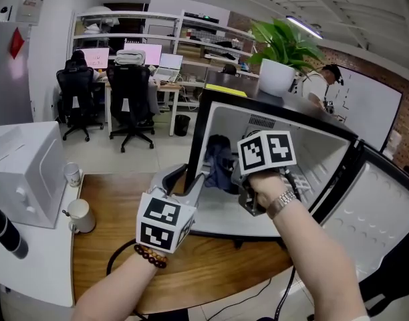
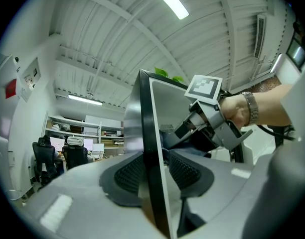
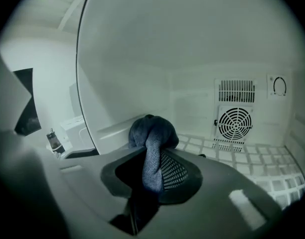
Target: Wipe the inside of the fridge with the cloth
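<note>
A small fridge (image 1: 278,114) stands open on the wooden table, white inside. My left gripper (image 1: 192,181) is shut on the front edge of its left wall (image 2: 147,133), the black rim sitting between the pads (image 2: 127,176). My right gripper (image 1: 234,174) reaches into the fridge and is shut on a dark blue cloth (image 3: 152,133). The cloth (image 1: 218,160) bunches up beyond the fingertips, near the left inner wall. In the left gripper view the right gripper (image 2: 186,129) shows just past the wall edge.
The fridge's back wall carries a round fan grille (image 3: 234,123) above a wire shelf (image 3: 242,156). Its door (image 1: 385,206) hangs open at the right. A white appliance (image 1: 24,172), two mugs (image 1: 79,216) and a black cable (image 1: 117,256) lie left. Office chairs (image 1: 131,99) stand behind.
</note>
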The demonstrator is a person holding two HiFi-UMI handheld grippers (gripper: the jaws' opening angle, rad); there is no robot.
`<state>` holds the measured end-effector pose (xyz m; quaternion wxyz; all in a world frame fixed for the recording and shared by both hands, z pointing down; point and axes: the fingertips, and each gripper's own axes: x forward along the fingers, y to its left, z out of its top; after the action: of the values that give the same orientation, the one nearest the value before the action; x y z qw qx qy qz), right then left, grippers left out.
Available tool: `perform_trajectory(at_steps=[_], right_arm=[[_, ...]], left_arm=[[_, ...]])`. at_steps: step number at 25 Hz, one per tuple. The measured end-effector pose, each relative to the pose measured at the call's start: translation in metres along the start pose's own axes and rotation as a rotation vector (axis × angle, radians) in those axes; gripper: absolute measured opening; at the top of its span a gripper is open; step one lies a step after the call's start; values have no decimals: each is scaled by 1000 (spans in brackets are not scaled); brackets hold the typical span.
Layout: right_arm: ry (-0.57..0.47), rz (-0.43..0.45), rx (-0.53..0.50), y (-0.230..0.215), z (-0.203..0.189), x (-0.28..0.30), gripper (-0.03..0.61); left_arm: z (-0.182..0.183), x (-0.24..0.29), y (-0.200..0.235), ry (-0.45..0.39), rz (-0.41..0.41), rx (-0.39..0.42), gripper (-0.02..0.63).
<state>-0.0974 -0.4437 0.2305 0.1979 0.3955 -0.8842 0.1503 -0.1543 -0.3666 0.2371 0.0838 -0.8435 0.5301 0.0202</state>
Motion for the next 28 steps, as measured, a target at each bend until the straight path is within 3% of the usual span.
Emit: perform_trajectory(at_steps=[9,28], right_arm=[[41,-98,-74,-13,-16,3,72],[19,-255,-83,-77,-31,-49,74]], left_arm=[[0,-1,1,-4,4,-2,158],[-3,-1,1,14,9,4,158]])
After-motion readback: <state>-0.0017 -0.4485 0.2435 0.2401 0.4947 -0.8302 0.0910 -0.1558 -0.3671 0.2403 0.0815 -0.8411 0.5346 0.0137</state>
